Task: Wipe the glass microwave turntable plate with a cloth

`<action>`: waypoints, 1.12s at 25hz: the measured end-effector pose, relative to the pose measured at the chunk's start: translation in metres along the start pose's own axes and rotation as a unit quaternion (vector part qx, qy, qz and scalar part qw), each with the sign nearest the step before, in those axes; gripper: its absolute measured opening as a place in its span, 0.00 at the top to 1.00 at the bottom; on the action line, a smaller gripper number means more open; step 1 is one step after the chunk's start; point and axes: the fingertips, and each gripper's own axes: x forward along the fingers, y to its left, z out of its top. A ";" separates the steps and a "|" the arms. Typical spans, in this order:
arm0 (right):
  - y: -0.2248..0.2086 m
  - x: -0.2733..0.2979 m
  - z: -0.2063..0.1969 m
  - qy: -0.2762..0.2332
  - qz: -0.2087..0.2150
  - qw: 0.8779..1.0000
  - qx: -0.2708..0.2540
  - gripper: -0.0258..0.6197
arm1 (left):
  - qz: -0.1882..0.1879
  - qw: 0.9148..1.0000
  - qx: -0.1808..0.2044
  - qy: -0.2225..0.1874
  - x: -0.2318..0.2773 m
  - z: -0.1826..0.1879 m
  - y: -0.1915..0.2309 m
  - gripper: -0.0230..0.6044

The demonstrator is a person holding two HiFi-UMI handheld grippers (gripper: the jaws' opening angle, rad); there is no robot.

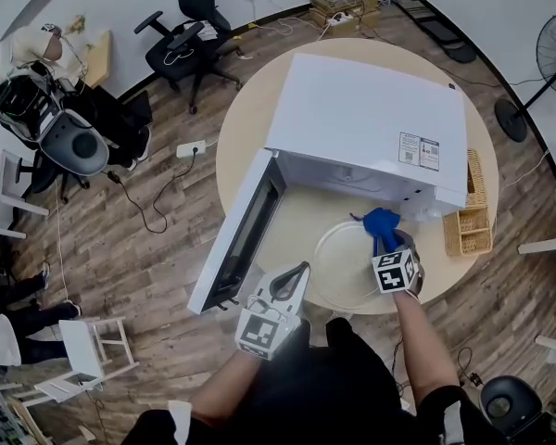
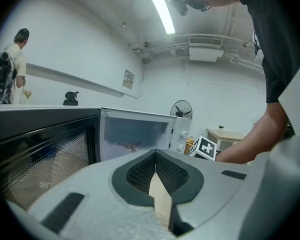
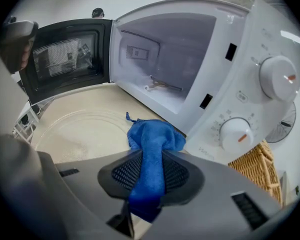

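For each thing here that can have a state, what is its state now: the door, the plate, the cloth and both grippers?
microwave door: fully open.
glass plate: out of the microwave, flat on the table.
blue cloth: bunched, clamped at the glass plate's far edge.
right gripper: shut on the blue cloth.
left gripper: shut, nothing between its jaws.

The cloth [image 3: 150, 144] is soft fabric, the plate [image 3: 75, 129] smooth clear glass, the microwave [image 3: 270, 119] glossy, the basket [image 3: 262, 171] woven wicker.
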 end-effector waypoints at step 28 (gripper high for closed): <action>0.181 -0.034 0.051 -0.078 0.180 0.976 -0.094 0.81 | 0.049 0.999 0.002 0.006 -0.032 -0.011 0.030 0.95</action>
